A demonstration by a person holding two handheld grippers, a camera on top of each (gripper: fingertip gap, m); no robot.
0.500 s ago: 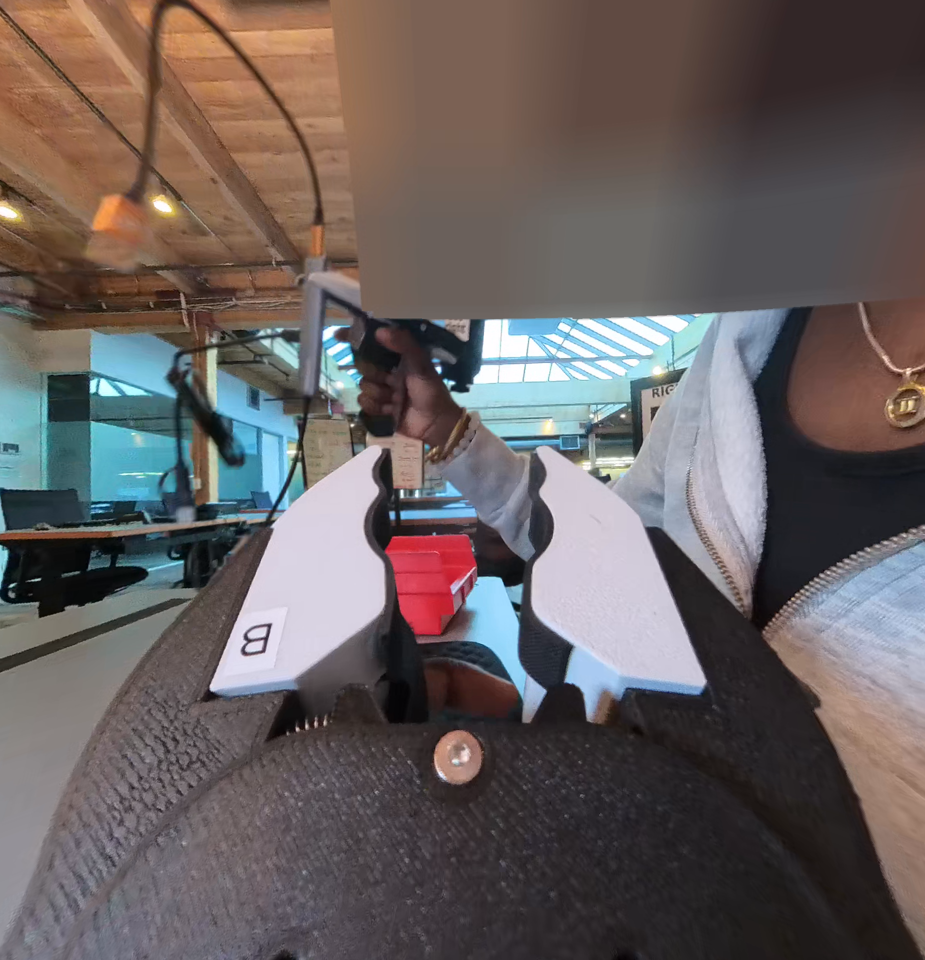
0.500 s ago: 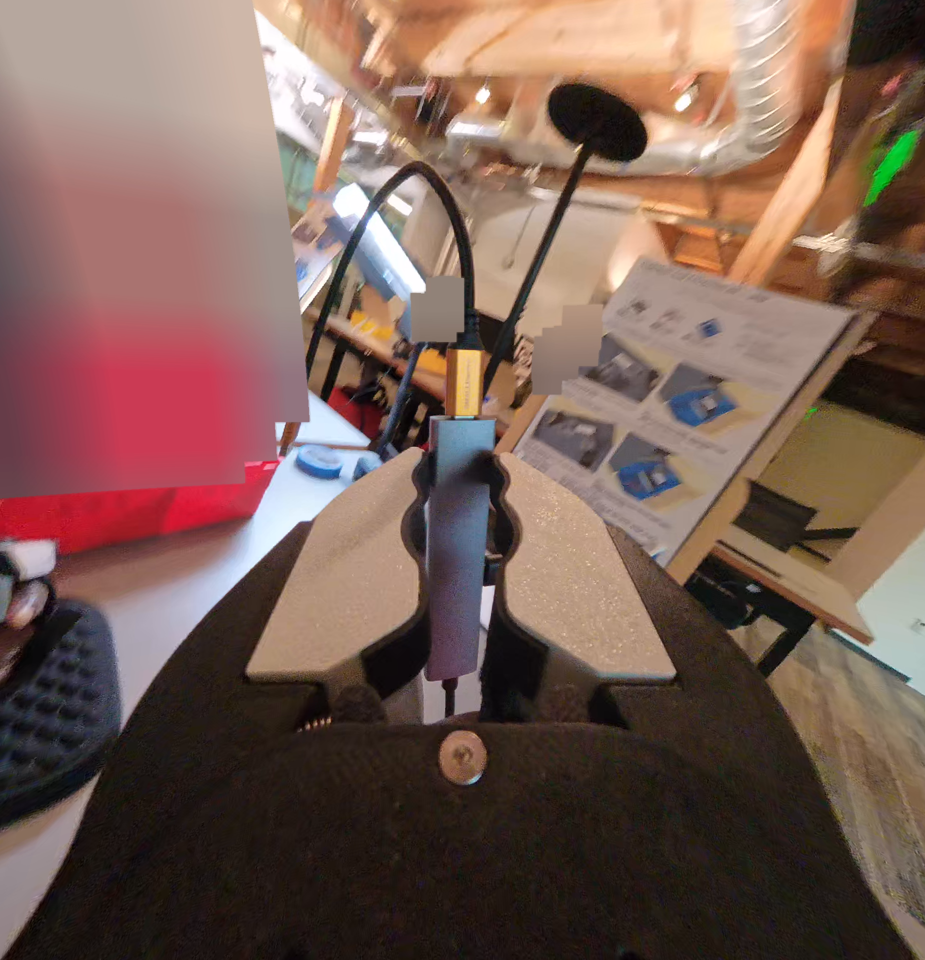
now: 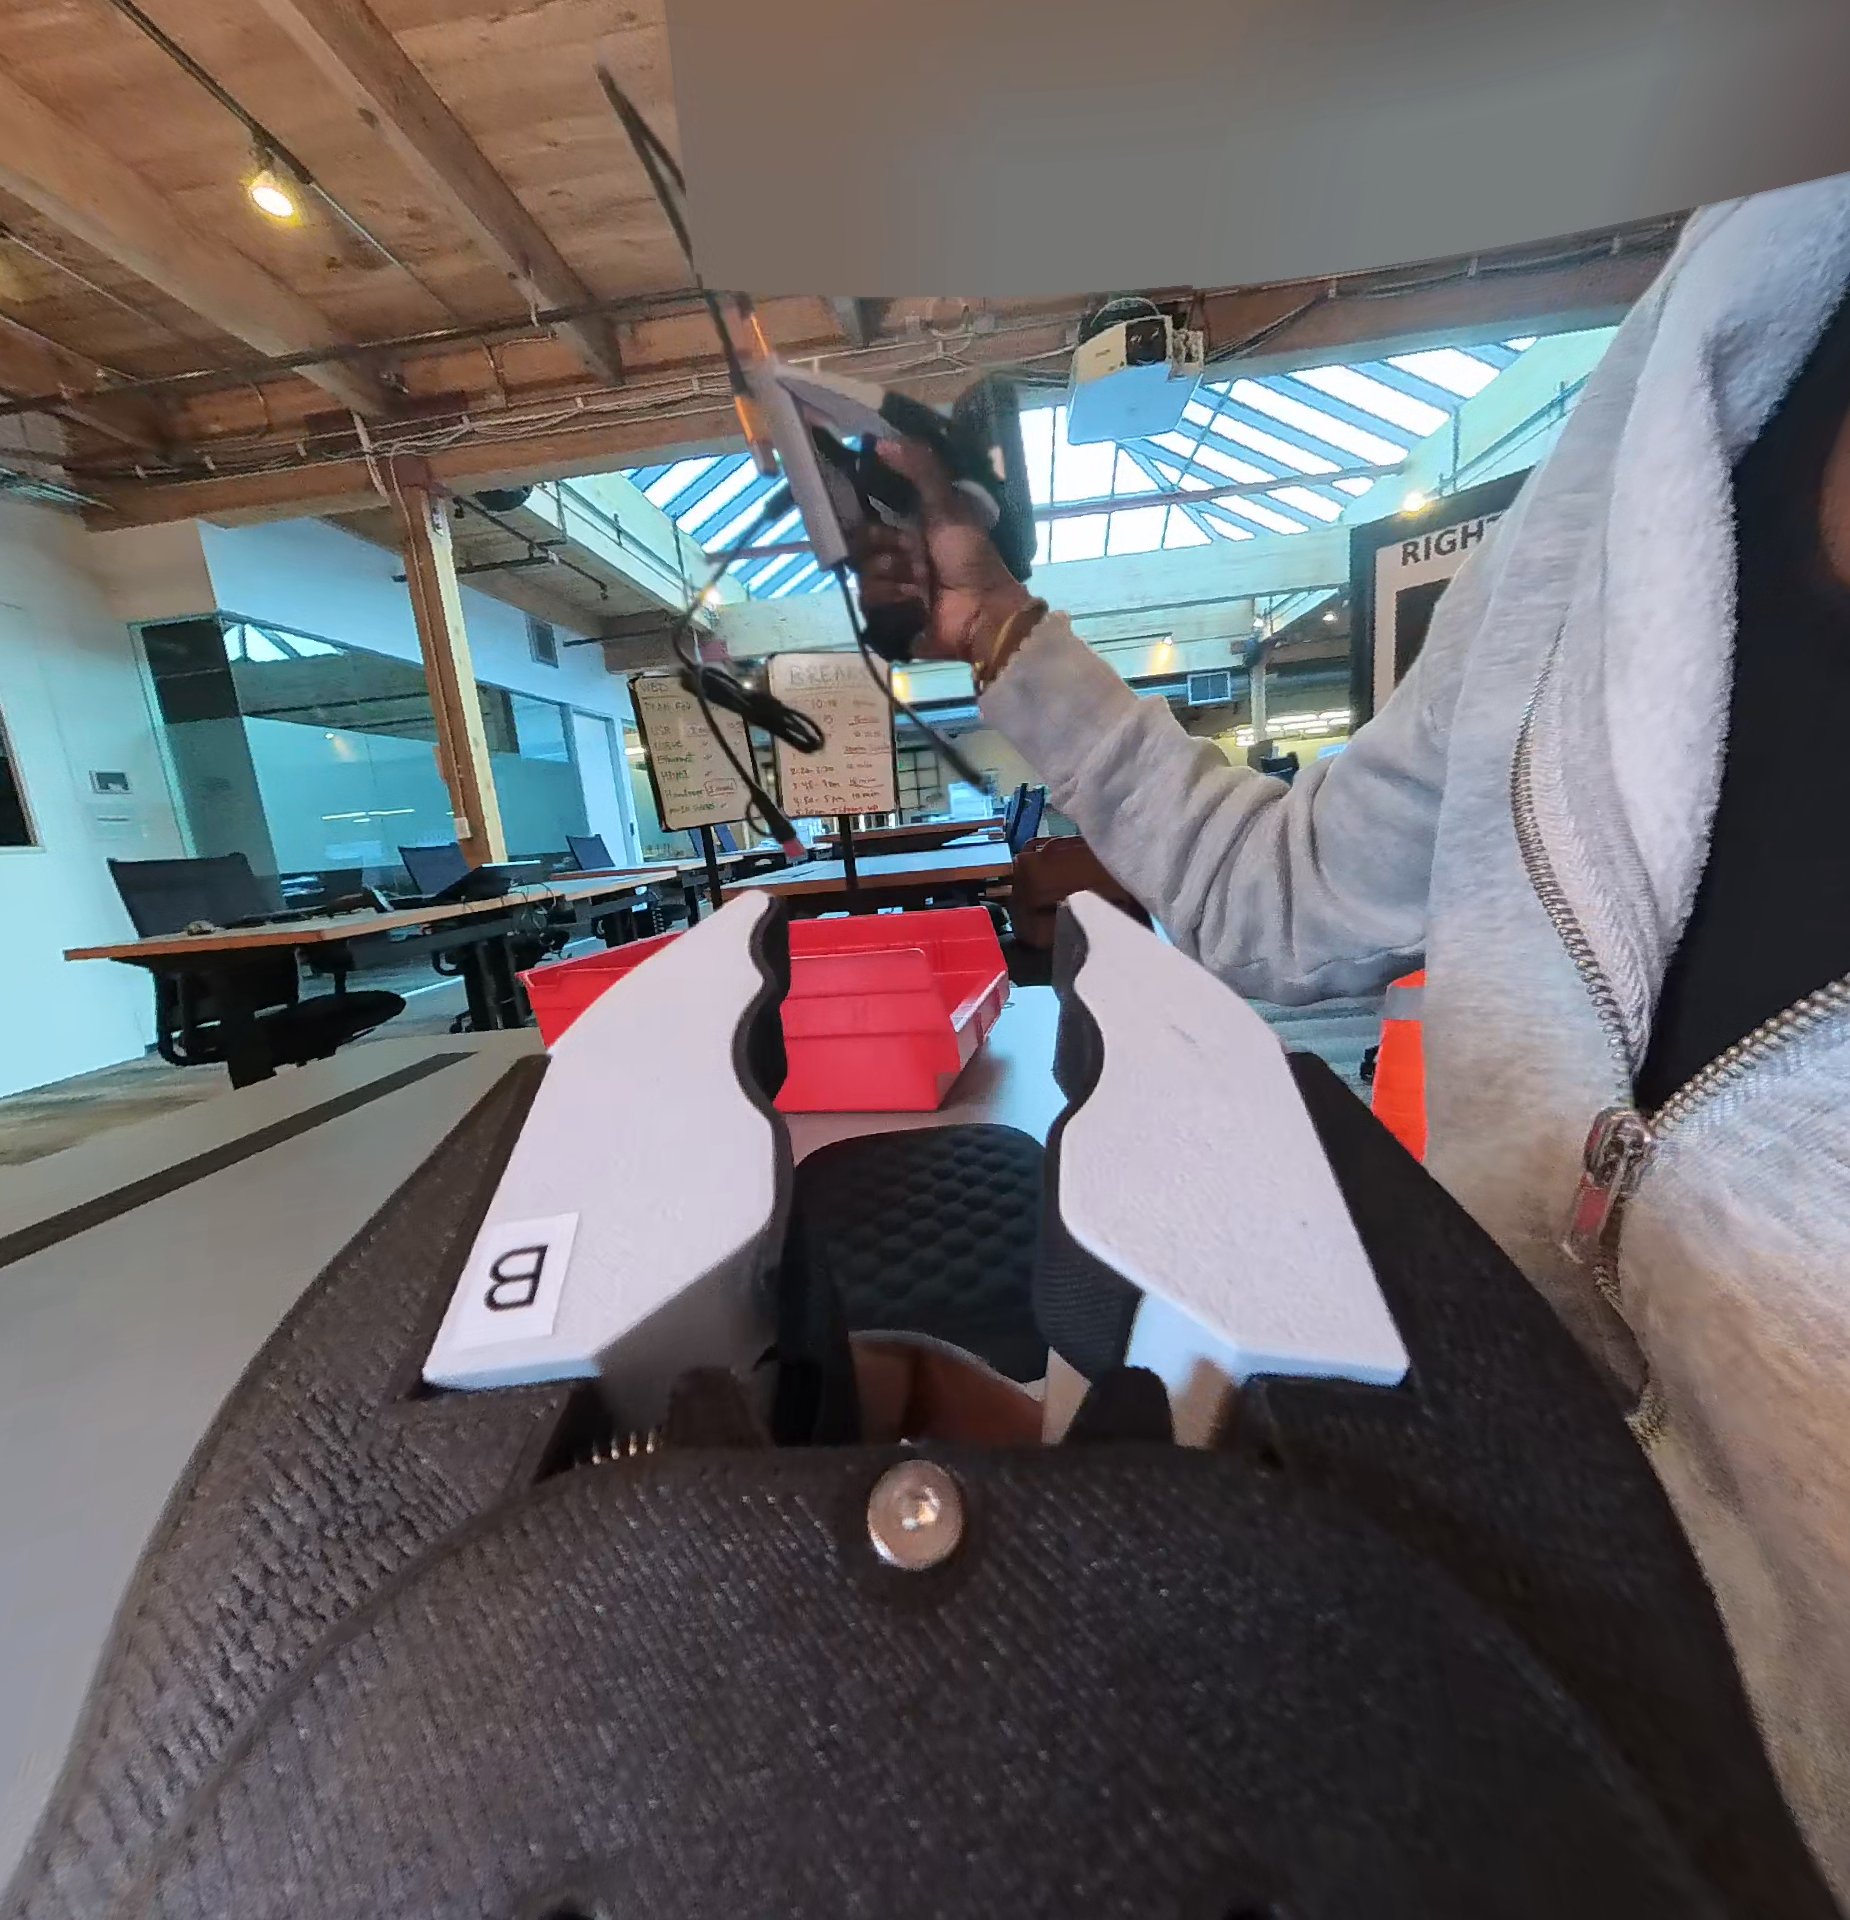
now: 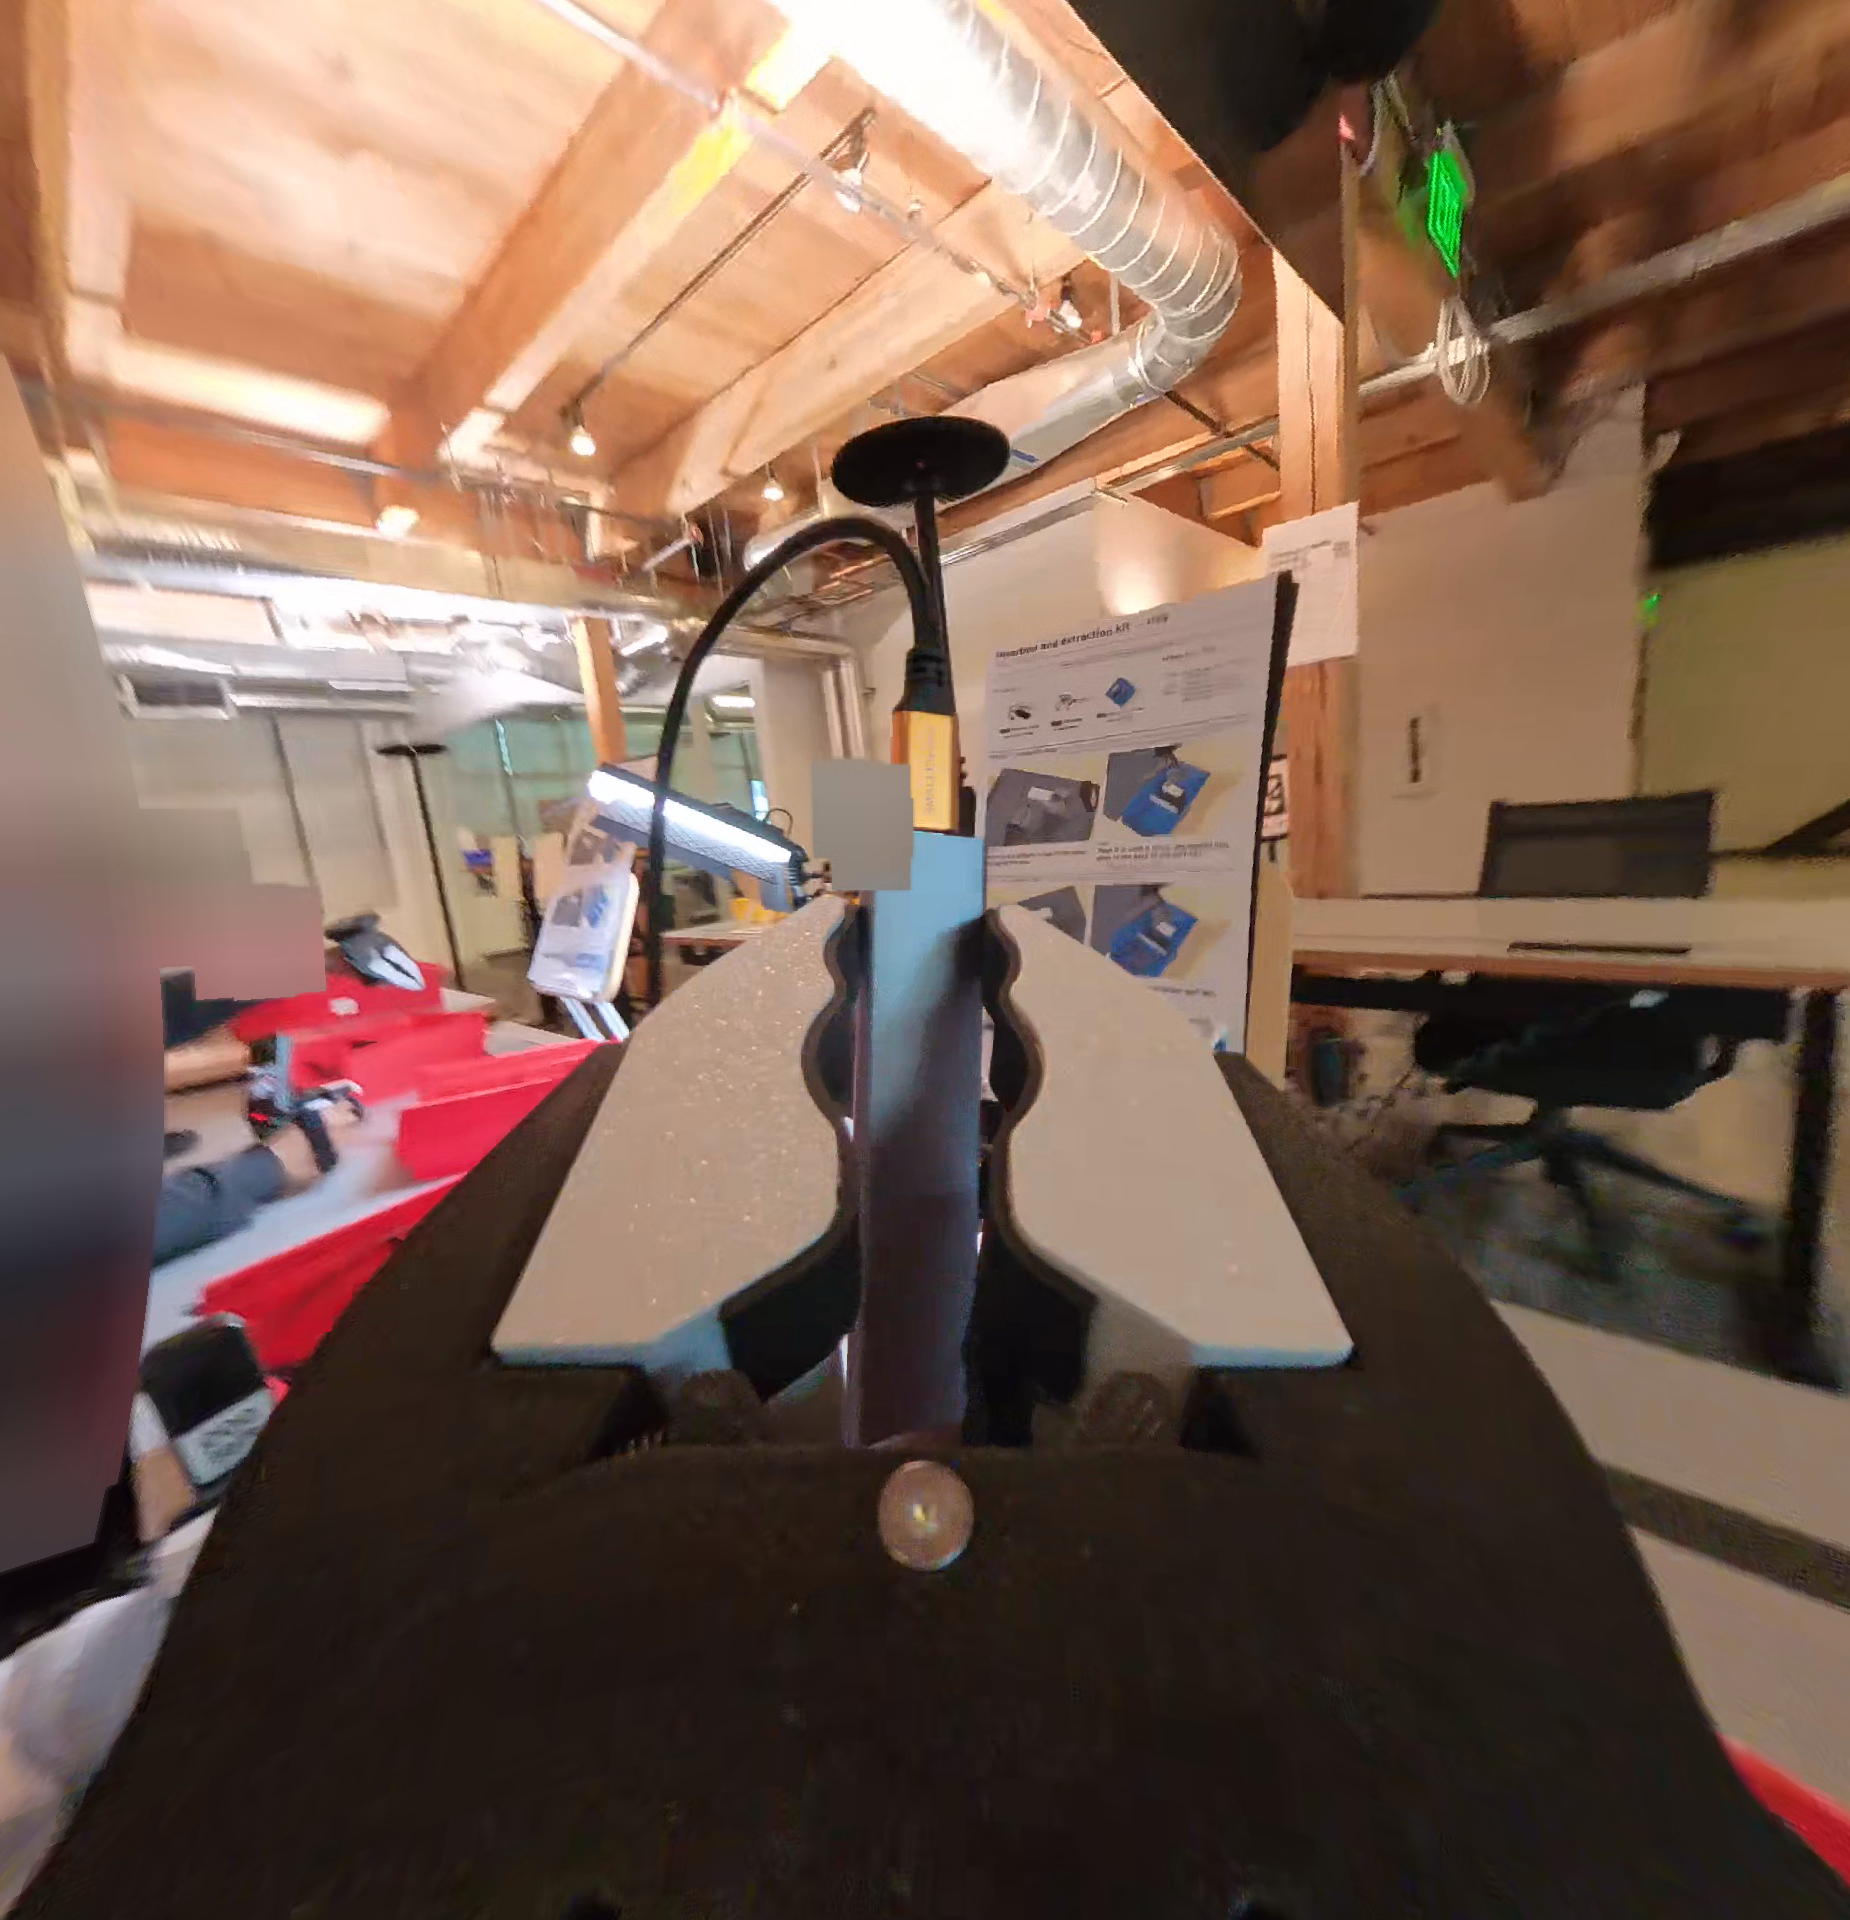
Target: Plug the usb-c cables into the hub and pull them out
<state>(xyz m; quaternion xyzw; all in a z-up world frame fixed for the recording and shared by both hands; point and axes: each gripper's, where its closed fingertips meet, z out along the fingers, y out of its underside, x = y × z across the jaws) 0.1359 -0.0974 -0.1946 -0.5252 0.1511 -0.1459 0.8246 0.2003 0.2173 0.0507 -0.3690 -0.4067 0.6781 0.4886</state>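
Since half a second ago the left claw (image 3: 916, 971) has spread wider, gripping nothing; a red bin (image 3: 879, 1013) sits on the surface (image 3: 1009, 1086) just beyond its tips. The right claw (image 4: 921, 935) is clamped on the slim grey hub (image 4: 926, 1039), raised high. A gold-shelled USB-C plug (image 4: 929, 764) (lettering not given) stands in the hub's far end, its black cable (image 4: 734, 634) arching left. A small sticker (image 3: 516, 1273) marks the left claw's finger.

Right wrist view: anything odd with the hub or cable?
Nothing damaged. The slim grey metal hub is clamped in the right tool, raised high off the table. One black cable with a gold plug is seated in its end, arching over left.
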